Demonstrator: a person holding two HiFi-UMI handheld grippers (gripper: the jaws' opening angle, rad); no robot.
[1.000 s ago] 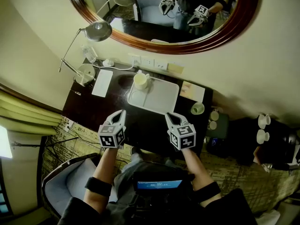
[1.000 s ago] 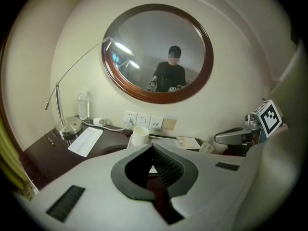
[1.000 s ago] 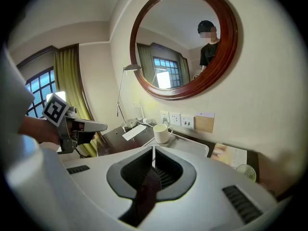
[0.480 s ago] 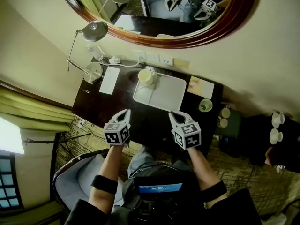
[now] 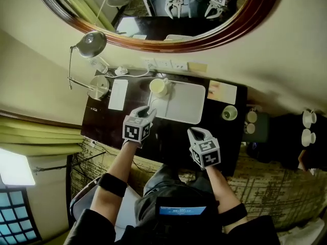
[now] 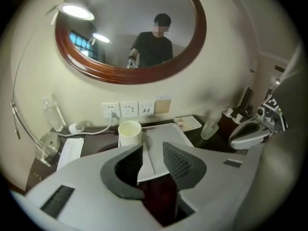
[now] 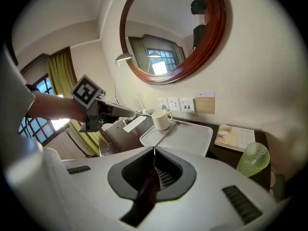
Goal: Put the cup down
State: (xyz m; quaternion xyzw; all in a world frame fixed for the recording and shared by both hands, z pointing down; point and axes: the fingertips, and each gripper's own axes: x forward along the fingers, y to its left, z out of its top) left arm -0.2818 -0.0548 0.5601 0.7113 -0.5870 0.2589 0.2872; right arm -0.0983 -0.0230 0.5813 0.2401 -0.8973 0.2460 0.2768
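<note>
A cream cup (image 5: 159,87) with a handle stands upright on the far left corner of a white tray (image 5: 184,108) on the dark desk. My left gripper (image 5: 148,110) hovers over the tray's near left edge, short of the cup. Its jaws are opening and nothing is between them. In the left gripper view the cup (image 6: 130,132) stands just beyond the gripper (image 6: 153,157), on the tray (image 6: 168,134). My right gripper (image 5: 195,132) is shut and empty above the desk's near side. In the right gripper view, its jaws (image 7: 154,150) point at the cup (image 7: 161,120) and tray (image 7: 187,137).
A green glass (image 5: 229,113) stands right of the tray, with a booklet (image 5: 222,92) behind it. A desk lamp (image 5: 97,88) and a white paper (image 5: 118,94) occupy the desk's left end. Wall sockets and a round mirror (image 5: 204,40) are behind. More cups (image 5: 308,119) sit far right.
My left gripper has moved forward from the desk's near edge to the tray's left edge, and its jaws have parted. The right gripper has stayed near the front edge.
</note>
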